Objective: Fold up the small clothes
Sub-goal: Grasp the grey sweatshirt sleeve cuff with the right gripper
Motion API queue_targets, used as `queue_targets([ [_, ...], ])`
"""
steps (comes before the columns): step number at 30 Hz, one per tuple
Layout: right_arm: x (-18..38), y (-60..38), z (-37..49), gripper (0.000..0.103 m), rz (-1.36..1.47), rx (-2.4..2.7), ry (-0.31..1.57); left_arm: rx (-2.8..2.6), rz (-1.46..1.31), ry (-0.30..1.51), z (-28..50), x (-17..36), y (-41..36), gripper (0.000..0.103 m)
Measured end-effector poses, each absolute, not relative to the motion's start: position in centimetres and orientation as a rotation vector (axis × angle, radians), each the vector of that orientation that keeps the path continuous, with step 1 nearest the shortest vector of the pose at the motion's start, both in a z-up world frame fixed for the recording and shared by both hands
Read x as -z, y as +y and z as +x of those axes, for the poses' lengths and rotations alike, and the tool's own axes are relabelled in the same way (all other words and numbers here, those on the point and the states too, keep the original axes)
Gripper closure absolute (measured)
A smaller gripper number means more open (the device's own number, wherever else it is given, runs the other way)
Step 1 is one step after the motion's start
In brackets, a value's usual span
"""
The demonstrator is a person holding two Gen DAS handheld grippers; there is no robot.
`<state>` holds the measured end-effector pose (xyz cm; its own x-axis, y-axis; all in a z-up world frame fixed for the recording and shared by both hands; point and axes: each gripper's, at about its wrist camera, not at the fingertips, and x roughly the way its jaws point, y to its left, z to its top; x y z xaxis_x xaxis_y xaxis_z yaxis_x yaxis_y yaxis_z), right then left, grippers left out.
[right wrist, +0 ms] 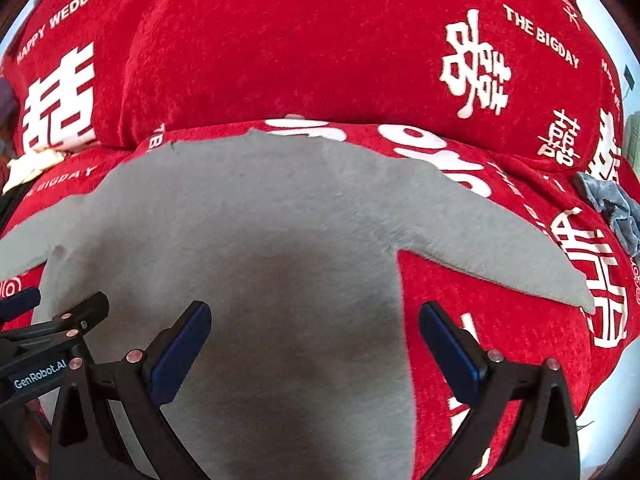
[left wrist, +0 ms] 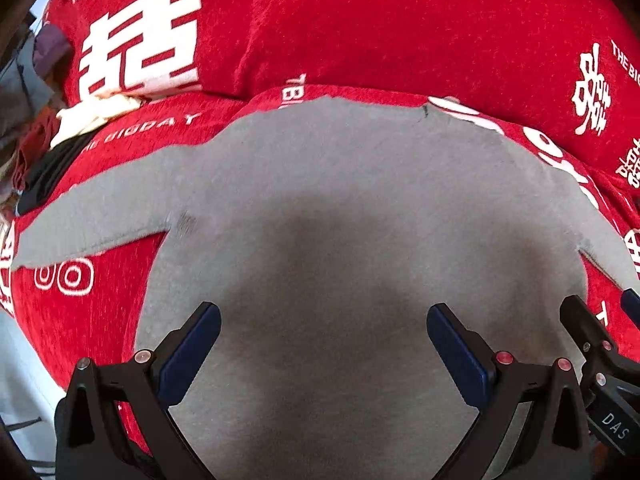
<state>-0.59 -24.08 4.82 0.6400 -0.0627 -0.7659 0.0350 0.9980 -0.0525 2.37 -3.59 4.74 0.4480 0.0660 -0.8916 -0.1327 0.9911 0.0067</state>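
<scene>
Grey top (left wrist: pixel 320 208) lies flat on red cover (left wrist: pixel 360 20): soft, light, limp; pinch hem corners. Both grippers (left wrist: pixel 324 344) (right wrist: pixel 316 344) gape wide, empty.

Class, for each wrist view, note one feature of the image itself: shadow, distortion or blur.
Left wrist view: a soft dark shadow falls on the grey garment between the open left gripper fingers; fisheye bends the red cover. Right wrist view: similar shadow ahead of the open right gripper; edges curve.

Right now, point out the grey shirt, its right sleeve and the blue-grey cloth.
grey shirt (left wrist: pixel 340 208): left wrist view, mid body.
right sleeve (right wrist: pixel 500 256): right wrist view, mid sleeve.
blue-grey cloth (right wrist: pixel 612 204): right wrist view, centre of crumple.
</scene>
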Motion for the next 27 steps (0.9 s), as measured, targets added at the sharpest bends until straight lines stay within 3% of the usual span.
queue_targets([
  [14, -4.7, -32.6, -0.2, 0.000, 0.109, 0.126, 0.844, -0.062, 0.009, 1.096, 5.6, -5.7, -10.3, 0.000],
  [27, 0.3, -54.3, -2.6, 0.000, 0.454, 0.500, 0.853, 0.019, 0.100, 1.116, 8.9, -4.6, -18.5, 0.000],
])
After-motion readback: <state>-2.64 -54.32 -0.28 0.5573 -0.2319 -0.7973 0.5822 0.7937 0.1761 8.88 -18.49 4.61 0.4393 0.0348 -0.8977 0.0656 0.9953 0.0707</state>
